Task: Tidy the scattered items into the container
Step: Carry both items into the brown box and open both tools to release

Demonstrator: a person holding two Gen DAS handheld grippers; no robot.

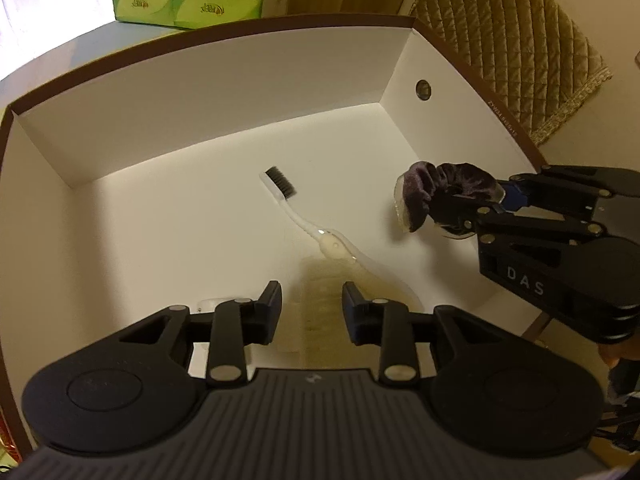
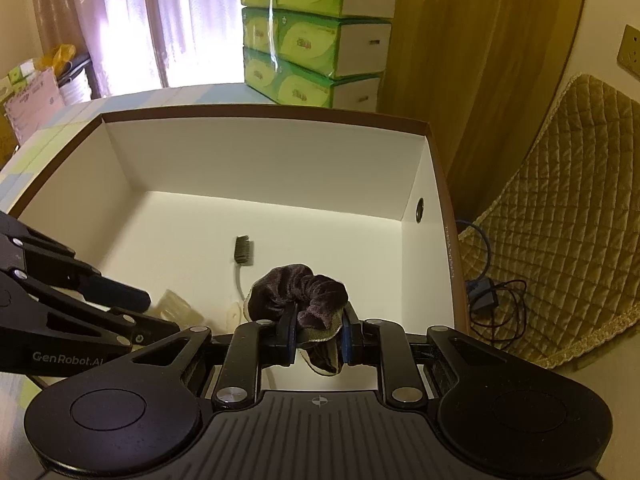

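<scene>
Clearly my right tool (image 2: 319, 336) clamped the dark scrunchie (image 2: 304, 294) low-centre over the box (image 2: 264, 114); my left tool (image 1: 311, 306) gaped empty. Velvet might snag on release.

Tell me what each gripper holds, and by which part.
The right gripper pinches the dark velvet scrunchie by its lower edge. The left gripper is open and holds nothing.

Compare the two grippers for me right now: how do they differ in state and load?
The left gripper is open with nothing between its fingers; the right gripper is shut on the dark velvet scrunchie. The left one hangs over the translucent comb lying on the box floor; the right one holds its load in the air beside the toothbrush. Both are black and are over the box.
</scene>
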